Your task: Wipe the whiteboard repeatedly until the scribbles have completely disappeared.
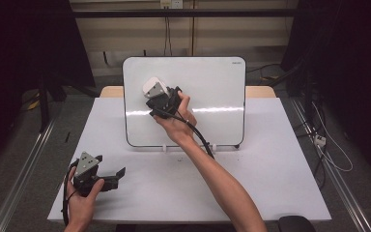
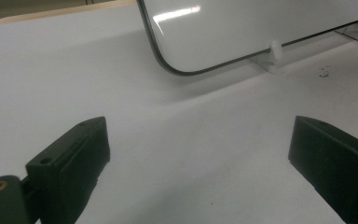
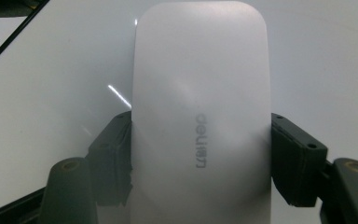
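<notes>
Black rubber-faced jaws of the right gripper (image 3: 200, 158) press on both long sides of a smooth white rounded-rectangle plastic eraser (image 3: 200, 93), so this gripper holds it firmly, with the grey brand lettering on its back facing the camera. In the high view the same right gripper (image 1: 160, 98) sits against the upper left part of the glossy white dry-erase board with a thin dark rim (image 1: 212, 87), and the eraser (image 1: 150, 85) lies flat on the board's face near its top left corner. The board's surface looks clean wherever it shows; I cannot tell whether faint marks remain under the glare.

The step in hand, as I judge it, is wiping the board with the eraser, with the pass now at the board's left side. The next move calls for keeping the felt side flat on the board, steady pressure toward its face, and a sweep toward its right edge or lower rim without tipping the board on its small white feet (image 2: 276, 49).

Well below the board's lower left corner, the left gripper (image 1: 107, 179) rests on the plain white tabletop (image 1: 270, 193); its jaws stand wide apart with nothing between them, pointing toward that corner of the board (image 2: 242, 28).
</notes>
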A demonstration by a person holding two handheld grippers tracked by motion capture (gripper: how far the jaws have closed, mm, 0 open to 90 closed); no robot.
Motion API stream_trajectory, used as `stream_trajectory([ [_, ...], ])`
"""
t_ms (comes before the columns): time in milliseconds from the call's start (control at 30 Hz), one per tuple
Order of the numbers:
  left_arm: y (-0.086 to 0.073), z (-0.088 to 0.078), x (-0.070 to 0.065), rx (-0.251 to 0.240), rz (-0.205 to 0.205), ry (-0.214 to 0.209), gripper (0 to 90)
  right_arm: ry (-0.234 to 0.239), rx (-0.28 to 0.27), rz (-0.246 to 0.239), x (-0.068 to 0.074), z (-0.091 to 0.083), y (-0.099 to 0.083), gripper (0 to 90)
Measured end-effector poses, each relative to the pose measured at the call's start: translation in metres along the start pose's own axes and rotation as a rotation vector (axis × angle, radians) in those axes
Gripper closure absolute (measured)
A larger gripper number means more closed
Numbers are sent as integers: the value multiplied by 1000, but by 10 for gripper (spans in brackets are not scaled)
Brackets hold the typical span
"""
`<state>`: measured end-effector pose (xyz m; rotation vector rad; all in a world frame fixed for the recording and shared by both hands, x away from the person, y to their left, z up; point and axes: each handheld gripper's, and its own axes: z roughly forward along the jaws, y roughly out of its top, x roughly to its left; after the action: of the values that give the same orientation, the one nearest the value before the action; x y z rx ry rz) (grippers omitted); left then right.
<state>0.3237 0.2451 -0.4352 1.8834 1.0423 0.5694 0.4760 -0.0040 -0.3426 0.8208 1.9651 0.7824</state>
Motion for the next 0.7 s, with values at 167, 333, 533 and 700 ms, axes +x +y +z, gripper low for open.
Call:
stream_trajectory([
  [167, 0, -1, 1, -3, -5, 0, 52, -8, 6, 4, -2, 3, 8, 315],
  [333, 0, -2, 1, -8, -6, 0, 52, -33, 27, 19, -8, 6, 20, 316],
  [533, -1, -3, 2, -7, -9, 4, 52, -39, 45, 39, -10, 6, 25, 316],
  [700, -2, -5, 2, -8, -13, 8, 52, -64, 54, 86, -17, 5, 26, 316],
])
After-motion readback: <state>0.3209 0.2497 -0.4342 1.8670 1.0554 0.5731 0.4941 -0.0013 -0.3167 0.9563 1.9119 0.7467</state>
